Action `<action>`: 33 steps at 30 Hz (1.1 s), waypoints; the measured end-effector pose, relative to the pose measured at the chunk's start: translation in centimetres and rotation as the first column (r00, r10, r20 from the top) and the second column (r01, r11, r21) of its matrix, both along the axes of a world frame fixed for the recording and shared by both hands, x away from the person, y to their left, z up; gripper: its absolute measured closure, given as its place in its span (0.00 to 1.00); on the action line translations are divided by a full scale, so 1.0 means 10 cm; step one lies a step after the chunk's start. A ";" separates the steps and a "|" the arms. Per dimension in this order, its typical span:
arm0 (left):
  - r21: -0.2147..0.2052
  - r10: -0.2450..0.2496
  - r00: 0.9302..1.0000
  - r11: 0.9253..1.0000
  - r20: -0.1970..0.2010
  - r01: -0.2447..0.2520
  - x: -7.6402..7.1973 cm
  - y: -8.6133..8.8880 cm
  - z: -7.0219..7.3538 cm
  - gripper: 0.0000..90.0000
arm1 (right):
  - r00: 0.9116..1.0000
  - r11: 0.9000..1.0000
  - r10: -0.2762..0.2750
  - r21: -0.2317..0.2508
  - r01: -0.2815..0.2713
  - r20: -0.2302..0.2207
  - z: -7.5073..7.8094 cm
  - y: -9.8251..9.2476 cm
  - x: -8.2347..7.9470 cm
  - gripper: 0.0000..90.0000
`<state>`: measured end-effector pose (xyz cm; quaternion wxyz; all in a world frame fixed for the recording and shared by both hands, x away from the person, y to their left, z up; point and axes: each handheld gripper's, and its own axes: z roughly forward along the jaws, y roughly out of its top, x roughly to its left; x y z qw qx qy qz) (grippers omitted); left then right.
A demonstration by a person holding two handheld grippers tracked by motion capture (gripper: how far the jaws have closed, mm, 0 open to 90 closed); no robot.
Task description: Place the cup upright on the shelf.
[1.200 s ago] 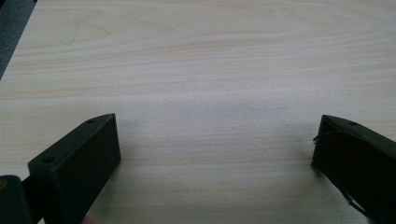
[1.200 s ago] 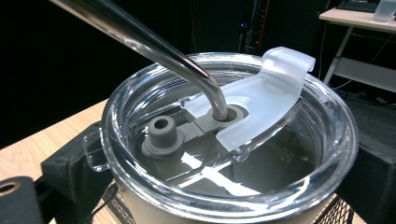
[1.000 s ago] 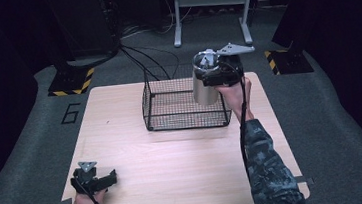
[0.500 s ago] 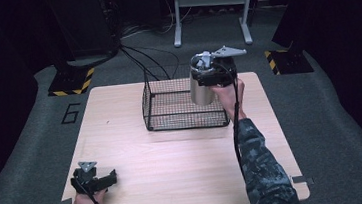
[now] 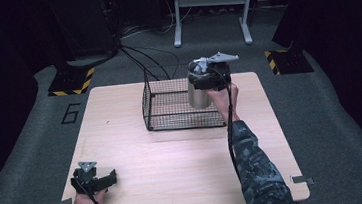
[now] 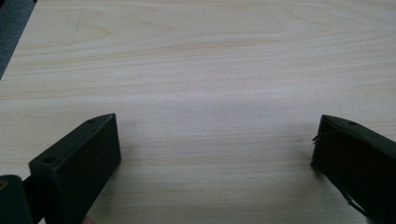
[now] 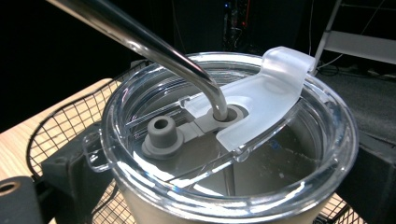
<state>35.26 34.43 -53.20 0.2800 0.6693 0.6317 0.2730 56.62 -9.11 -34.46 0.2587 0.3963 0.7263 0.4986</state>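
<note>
R gripper (image 5: 202, 87) is gripping the steel tumbler (image 5: 198, 96) w/ its fingers, apparently inside the wire basket (image 5: 170, 114). L gripper (image 6: 217, 149) is resting low over the surface (image 5: 176, 173), fingers spread wide w/ nothing between.

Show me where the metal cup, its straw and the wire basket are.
metal cup (image 5: 198, 96), high view, its bare side.
straw (image 7: 154, 46), right gripper view, its bent shaft.
wire basket (image 5: 145, 104), high view, its left wall.

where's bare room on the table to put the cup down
Bare wood lies between the basket and the left gripper, and left of the basket. It is crowded at the basket's right end, where the right gripper holds the cup.
</note>
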 end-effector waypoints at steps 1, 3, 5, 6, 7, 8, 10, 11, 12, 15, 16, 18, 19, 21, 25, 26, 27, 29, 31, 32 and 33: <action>0.001 0.000 1.000 1.000 0.000 0.000 0.00 0.00 0.00 0.01 | 1.000 1.000 -0.005 0.003 0.005 -0.007 -0.02 0.01 0.00 0.04; 0.001 0.000 1.000 1.000 0.000 0.000 0.00 0.00 0.00 0.01 | 1.000 1.000 -0.003 0.001 0.003 -0.009 -0.05 0.01 0.02 0.04; 0.000 0.000 1.000 1.000 0.000 0.000 0.00 0.00 0.00 0.01 | 1.000 1.000 -0.009 0.002 0.009 -0.015 -0.09 0.02 0.04 0.04; 0.001 0.000 1.000 1.000 -0.001 0.000 0.00 0.00 0.00 0.01 | 1.000 1.000 -0.012 0.002 0.012 -0.017 -0.10 0.03 0.04 0.04; 0.001 0.000 1.000 1.000 0.000 0.000 0.00 0.00 0.00 0.01 | 1.000 1.000 -0.015 0.000 0.015 -0.020 -0.12 0.03 0.04 0.04; 0.000 0.000 1.000 1.000 0.000 0.000 0.00 0.00 0.00 0.01 | 1.000 1.000 -0.019 0.002 0.019 -0.019 -0.13 0.03 0.05 0.04; 0.000 0.000 1.000 1.000 0.000 0.000 0.00 0.00 0.00 0.01 | 1.000 1.000 -0.022 0.003 0.022 -0.023 -0.16 0.04 0.06 0.04; 0.000 0.000 1.000 1.000 0.000 0.000 0.00 0.00 0.00 0.01 | 0.999 1.000 -0.024 0.003 0.024 -0.029 -0.18 0.04 0.06 0.04; -0.004 0.004 1.000 1.000 0.005 -0.004 0.00 0.00 0.00 0.01 | 0.999 1.000 -0.027 0.001 0.027 -0.028 -0.19 0.05 0.07 0.04; -0.007 0.008 1.000 1.000 0.008 -0.008 0.00 -0.01 0.00 0.01 | 0.999 0.999 -0.032 0.000 0.032 -0.034 -0.24 0.05 0.09 0.04; -0.007 0.008 1.000 1.000 0.008 -0.008 0.00 -0.01 0.00 0.01 | 0.999 0.999 -0.036 0.005 0.036 -0.039 -0.26 0.05 0.09 0.04; -0.007 0.008 1.000 1.000 0.008 -0.008 0.00 -0.01 -0.01 0.01 | 0.998 0.999 -0.039 0.004 0.039 -0.043 -0.29 0.05 0.11 0.04; -0.007 0.008 1.000 1.000 0.008 -0.008 0.00 -0.01 -0.01 0.01 | 0.998 0.999 -0.041 0.003 0.041 -0.044 -0.30 0.05 0.11 0.04; -0.007 0.008 1.000 1.000 0.008 -0.008 0.00 -0.01 -0.01 0.01 | 0.998 0.999 -0.044 0.004 0.044 -0.049 -0.33 0.05 0.12 0.04; -0.007 0.008 1.000 1.000 0.008 -0.008 0.00 -0.01 -0.01 0.01 | 0.997 0.999 -0.051 0.009 0.051 -0.055 -0.37 0.06 0.14 0.04; -0.007 0.008 1.000 1.000 0.008 -0.008 0.00 -0.01 -0.01 0.01 | 0.997 0.999 -0.050 0.008 0.051 -0.057 -0.39 0.08 0.15 0.04; -0.007 0.008 1.000 1.000 0.008 -0.008 0.00 -0.01 -0.01 0.01 | 0.997 0.999 -0.050 0.008 0.051 -0.057 -0.39 0.08 0.15 0.04; -0.007 0.008 1.000 1.000 0.009 -0.008 0.00 -0.01 -0.01 0.01 | 0.997 0.999 -0.050 0.010 0.051 -0.063 -0.40 0.10 0.15 0.04; -0.008 0.008 1.000 1.000 0.008 -0.008 0.00 -0.01 -0.01 0.01 | 0.997 0.999 -0.050 0.007 0.051 -0.063 -0.42 0.13 0.16 0.04; -0.007 0.008 1.000 1.000 0.008 -0.008 0.00 -0.01 -0.01 0.01 | 0.996 0.998 -0.054 0.013 0.055 -0.069 -0.44 0.16 0.16 0.04; -0.007 0.008 1.000 1.000 0.008 -0.008 0.00 -0.01 0.00 0.01 | 0.996 0.998 -0.054 0.013 0.055 -0.069 -0.44 0.16 0.16 0.04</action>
